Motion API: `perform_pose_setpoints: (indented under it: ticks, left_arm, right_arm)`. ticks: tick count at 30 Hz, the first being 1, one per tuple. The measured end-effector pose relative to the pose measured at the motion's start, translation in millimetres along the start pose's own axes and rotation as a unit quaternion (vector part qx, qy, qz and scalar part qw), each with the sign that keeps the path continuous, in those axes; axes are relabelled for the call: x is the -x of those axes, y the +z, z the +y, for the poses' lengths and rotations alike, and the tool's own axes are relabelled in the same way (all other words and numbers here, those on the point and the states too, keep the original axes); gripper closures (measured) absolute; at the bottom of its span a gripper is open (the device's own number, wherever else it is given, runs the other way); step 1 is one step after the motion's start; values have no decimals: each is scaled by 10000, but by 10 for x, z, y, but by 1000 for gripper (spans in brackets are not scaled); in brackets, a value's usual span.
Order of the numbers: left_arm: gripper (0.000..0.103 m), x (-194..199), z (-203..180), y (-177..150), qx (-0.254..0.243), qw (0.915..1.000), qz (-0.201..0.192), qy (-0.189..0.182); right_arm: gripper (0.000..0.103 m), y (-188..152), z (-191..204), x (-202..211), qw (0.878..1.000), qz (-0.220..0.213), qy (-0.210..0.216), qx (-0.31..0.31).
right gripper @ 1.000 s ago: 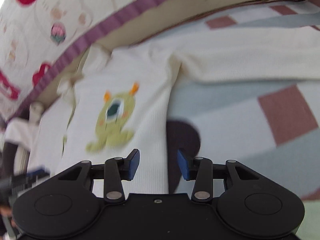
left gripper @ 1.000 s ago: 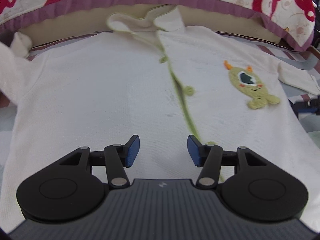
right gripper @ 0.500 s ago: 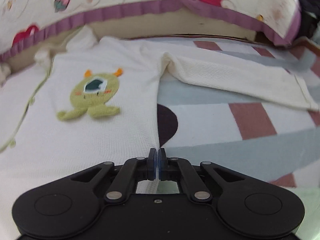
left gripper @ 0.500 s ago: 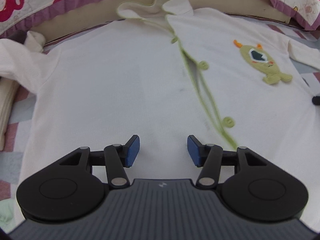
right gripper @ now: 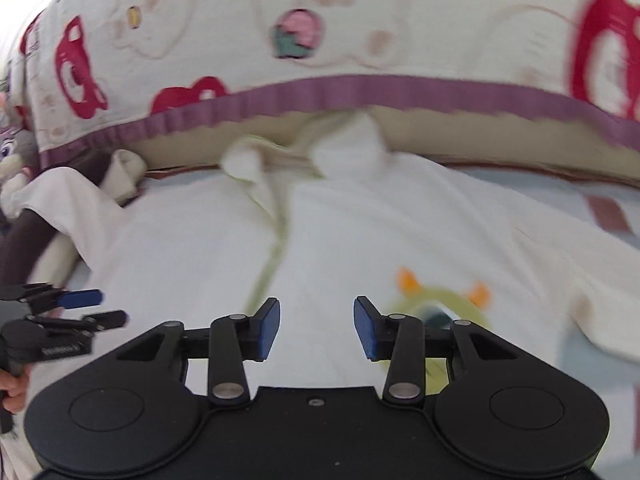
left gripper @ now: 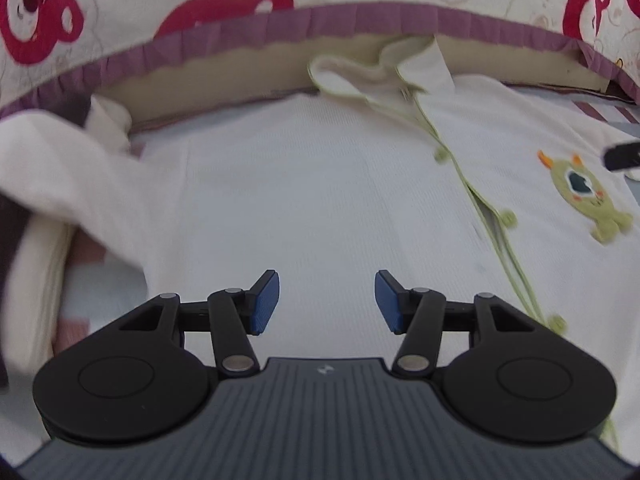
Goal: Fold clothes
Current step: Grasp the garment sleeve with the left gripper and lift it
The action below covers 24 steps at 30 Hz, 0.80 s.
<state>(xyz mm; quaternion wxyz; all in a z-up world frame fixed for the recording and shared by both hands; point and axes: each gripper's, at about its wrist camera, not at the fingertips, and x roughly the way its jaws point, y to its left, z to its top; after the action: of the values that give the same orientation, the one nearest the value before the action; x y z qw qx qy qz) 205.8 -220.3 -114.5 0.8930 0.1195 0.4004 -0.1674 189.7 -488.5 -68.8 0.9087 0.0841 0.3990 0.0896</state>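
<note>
A cream baby cardigan (left gripper: 320, 184) with green trim and buttons lies flat, front up, collar toward a pillow. A green monster patch (left gripper: 584, 196) sits on its chest, blurred in the right wrist view as the patch (right gripper: 440, 300). My left gripper (left gripper: 327, 300) hovers open over the cardigan's left half, nothing between its blue pads. My right gripper (right gripper: 317, 328) hangs above the cardigan (right gripper: 360, 232) near the button line, its jaws opening, with nothing between them. The left gripper (right gripper: 80, 308) shows at the left edge of the right wrist view.
A pillow with red bear prints and a purple border (left gripper: 320, 20) lies along the far edge. The cardigan's left sleeve (left gripper: 60, 168) drapes over folded cloth at the left. Checked bedding (right gripper: 608, 216) shows at the right. A plush toy (right gripper: 12, 152) sits far left.
The right gripper shut at the cardigan's right side edge, then opened again and swung left over the chest. The left gripper shifted left, so the sleeve came into view.
</note>
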Motion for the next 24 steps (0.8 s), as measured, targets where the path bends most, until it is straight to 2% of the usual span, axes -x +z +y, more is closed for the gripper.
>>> perform_pose_setpoints:
  ticks: [4, 7, 10, 13, 15, 19, 22, 24]
  left_arm:
    - [51, -112, 378, 144, 320, 9994, -81, 98]
    - [51, -245, 610, 132, 538, 9985, -105, 37]
    - [51, -410, 783, 92, 653, 9976, -208, -6]
    - [51, -588, 937, 28, 820, 9952, -518, 154]
    - [51, -674, 1081, -5, 1073, 9927, -539, 131]
    - [51, -689, 1308, -92, 1239, 9904, -611, 88]
    - [51, -674, 1420, -114, 1383, 9891, -497, 75]
    - [51, -659, 1489, -103, 1577, 9867, -391, -10]
  right_arm:
    - [56, 374, 504, -593, 9992, 170, 188, 308]
    - [58, 402, 823, -926, 9976, 152, 459, 504]
    - [57, 406, 1057, -1230, 9943, 182, 454, 942]
    - [57, 489, 1077, -1568, 9929, 143, 359, 1124]
    - [57, 598, 968, -1828, 9951, 156, 297, 931]
    - [57, 855, 825, -2265, 9968, 179, -217, 753]
    - [58, 1066, 605, -2373, 9968, -13, -629, 488]
    - [58, 1164, 476, -2365, 9940, -159, -1048, 256]
